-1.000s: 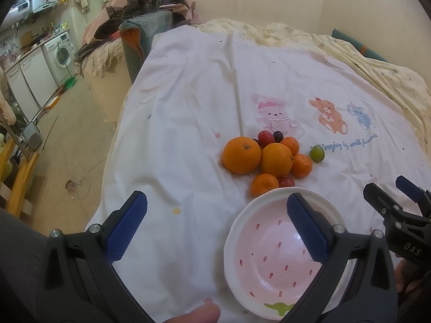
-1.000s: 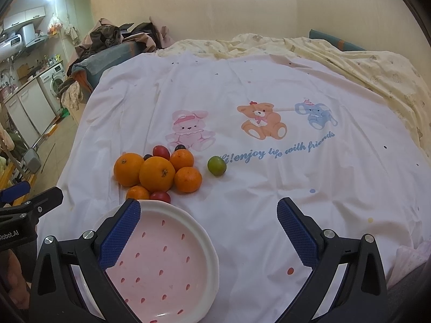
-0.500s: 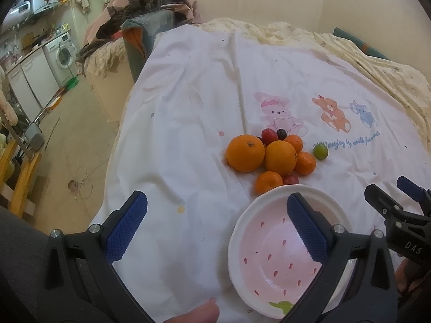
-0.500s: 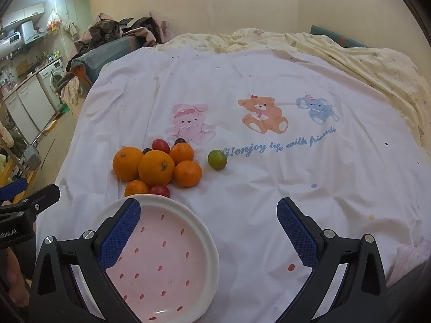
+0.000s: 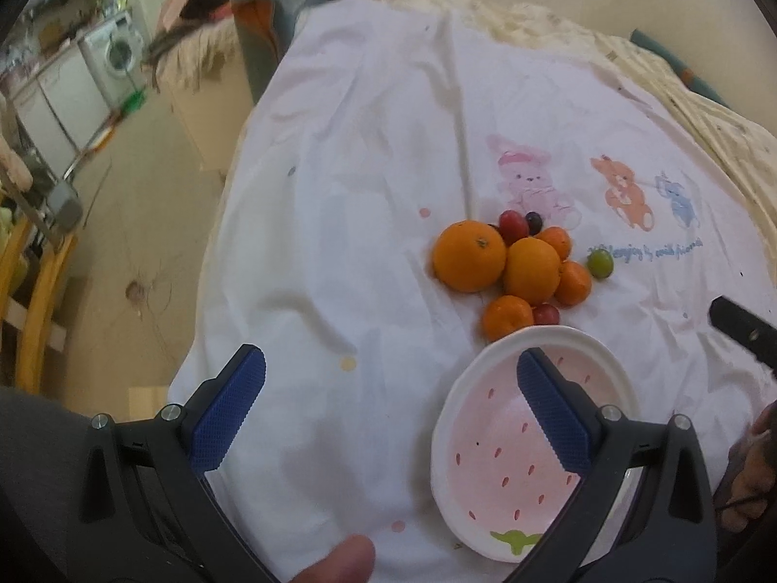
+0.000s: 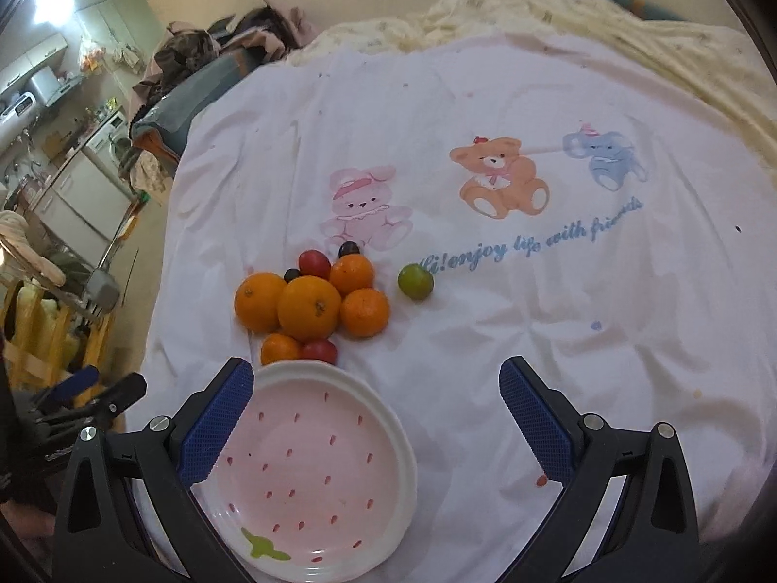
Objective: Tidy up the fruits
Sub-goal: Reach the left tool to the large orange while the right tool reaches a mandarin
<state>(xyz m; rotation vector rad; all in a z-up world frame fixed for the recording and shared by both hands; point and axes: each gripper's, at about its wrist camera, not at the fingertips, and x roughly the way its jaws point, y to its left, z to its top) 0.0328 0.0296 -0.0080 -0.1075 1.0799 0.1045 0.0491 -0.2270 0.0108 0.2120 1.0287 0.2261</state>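
The left gripper's right-hand finger covers a chunk of the pink strawberry plate, and in the right wrist view the right gripper's left-hand finger hides that plate's near-left rim. Behind the big orange there's a tiny dark fruit, mostly blocked, can't tell what it is. The kitchen stuff far off to the left is smeared. The right gripper only pokes in at the left view's right edge, cut off.
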